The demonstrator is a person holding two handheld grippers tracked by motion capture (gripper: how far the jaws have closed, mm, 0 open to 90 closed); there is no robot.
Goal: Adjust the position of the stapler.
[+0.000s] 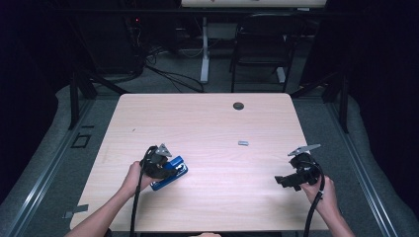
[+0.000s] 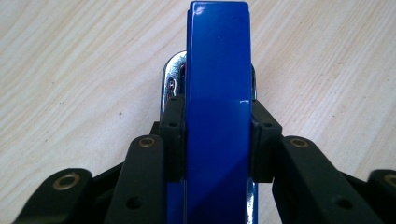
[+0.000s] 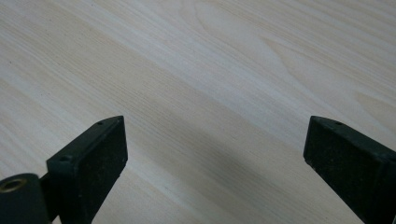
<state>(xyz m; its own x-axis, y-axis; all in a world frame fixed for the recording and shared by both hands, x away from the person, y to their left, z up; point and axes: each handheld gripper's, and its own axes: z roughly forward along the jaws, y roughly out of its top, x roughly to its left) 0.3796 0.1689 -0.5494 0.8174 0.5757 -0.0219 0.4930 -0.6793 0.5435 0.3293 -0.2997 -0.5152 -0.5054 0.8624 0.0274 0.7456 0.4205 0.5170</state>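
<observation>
A blue stapler (image 1: 171,174) lies on the light wooden table (image 1: 207,123), front left. My left gripper (image 1: 163,168) is shut on it. In the left gripper view the stapler (image 2: 218,93) runs straight away from me, and both black pads (image 2: 173,126) press against its sides; chrome metal shows at its far end. My right gripper (image 1: 282,181) is held at the front right of the table. In the right gripper view it (image 3: 215,140) stands open over bare wood, with nothing between its fingers.
A small grey metal piece (image 1: 242,143), perhaps a strip of staples, lies right of the table's centre. A dark round cable hole (image 1: 238,105) sits near the far edge. Beyond the table stand a black chair (image 1: 262,44) and a white desk leg (image 1: 204,54).
</observation>
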